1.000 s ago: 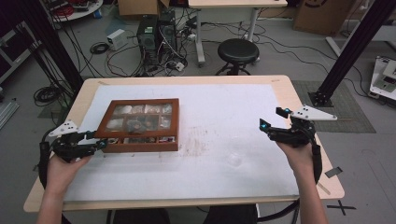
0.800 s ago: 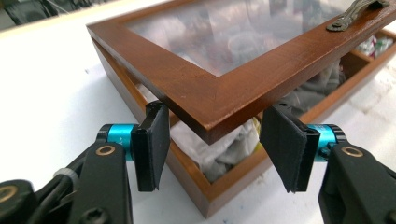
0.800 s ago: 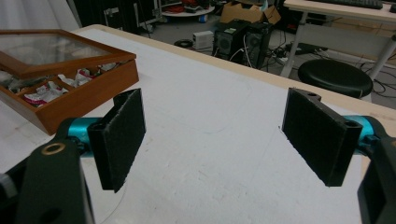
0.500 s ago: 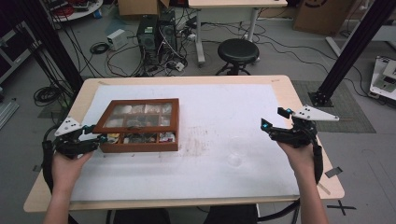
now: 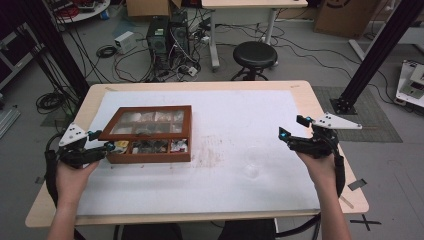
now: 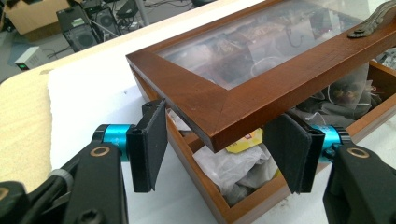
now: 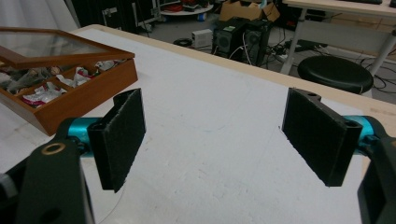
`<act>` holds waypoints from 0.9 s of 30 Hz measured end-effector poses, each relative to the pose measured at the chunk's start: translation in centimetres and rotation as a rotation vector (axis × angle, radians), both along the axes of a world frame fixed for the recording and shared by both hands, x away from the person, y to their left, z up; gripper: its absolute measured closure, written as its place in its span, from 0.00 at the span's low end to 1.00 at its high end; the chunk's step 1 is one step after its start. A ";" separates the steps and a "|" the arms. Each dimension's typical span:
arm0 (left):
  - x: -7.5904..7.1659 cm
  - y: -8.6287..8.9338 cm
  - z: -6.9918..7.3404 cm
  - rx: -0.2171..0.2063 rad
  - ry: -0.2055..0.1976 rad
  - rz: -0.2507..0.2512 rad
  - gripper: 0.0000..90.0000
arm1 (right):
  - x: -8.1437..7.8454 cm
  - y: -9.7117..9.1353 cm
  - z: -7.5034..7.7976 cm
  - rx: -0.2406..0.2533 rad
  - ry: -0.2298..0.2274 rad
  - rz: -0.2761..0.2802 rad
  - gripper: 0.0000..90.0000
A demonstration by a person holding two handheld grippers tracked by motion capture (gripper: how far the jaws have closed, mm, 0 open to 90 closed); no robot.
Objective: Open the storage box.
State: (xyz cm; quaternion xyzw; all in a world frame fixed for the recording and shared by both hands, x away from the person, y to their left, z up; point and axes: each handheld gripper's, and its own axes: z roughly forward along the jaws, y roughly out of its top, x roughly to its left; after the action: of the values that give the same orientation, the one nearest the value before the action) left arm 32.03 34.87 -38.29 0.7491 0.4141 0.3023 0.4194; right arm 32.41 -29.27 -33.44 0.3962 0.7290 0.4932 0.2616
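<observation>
Wooden box with glass lid sits on white sheet at table's left half; lid raised at front edge, tilted up, hinged at far side. Compartments under it packed with tea bags and wrapped packets.

Left gripper low at box's front-left corner, pointing right across table. Left hand wrapped round grip from below, forearm coming up from bottom edge, near vertical in high view. Jaws have just been opening a little; in left gripper view, front corner of lid sits between the pads, which stand a little off either side of it, not pressing. Gap narrow. Lid corner stands above box body, tea bags visible underneath.

Right gripper held above bare sheet at table's right side, well apart from box, pointing left and a bit away. Right hand gripping from behind, forearm angled in from bottom right. Jaws wide apart, nothing between pads, sheet seen through gap. Box far off at upper left in right gripper view, lid tilted open there too.

Faint clear glass stands on sheet between box and right hand, nearer right hand.
</observation>
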 end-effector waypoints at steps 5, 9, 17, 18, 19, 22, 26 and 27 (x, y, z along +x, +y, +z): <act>0.1 -0.1 0.4 0.007 -0.010 -0.006 0.45 | 0.0 0.1 0.0 0.001 0.002 0.001 0.24; 0.2 -0.2 0.8 0.019 -0.014 -0.011 0.44 | 0.1 0.2 0.0 0.001 0.005 0.003 0.24; 0.4 -0.1 1.1 0.012 -0.017 -0.021 0.44 | 0.3 0.3 0.1 0.008 0.006 0.005 0.24; 0.4 -0.1 1.2 0.012 -0.017 -0.023 0.44 | 0.3 0.3 0.1 0.011 0.007 0.004 0.24; 0.5 -0.1 1.3 0.014 -0.017 -0.023 0.44 | 0.3 0.3 0.1 0.013 0.009 0.004 0.24; 0.7 -0.1 1.8 0.003 -0.024 -0.022 0.44 | 0.3 0.2 0.1 0.017 0.013 0.003 0.24; 1.0 -0.2 2.4 0.003 -0.038 -0.019 0.44 | 0.4 0.2 0.1 0.018 0.013 0.003 0.24; 1.0 -0.2 2.5 0.002 -0.040 -0.021 0.44 | 0.4 0.2 0.1 0.017 0.013 0.004 0.24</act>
State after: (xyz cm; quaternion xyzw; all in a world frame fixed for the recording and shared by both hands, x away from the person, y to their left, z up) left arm 33.07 34.64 -35.79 0.7475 0.3977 0.3132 0.4301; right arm 32.77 -29.07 -33.37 0.4000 0.7272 0.4973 0.2526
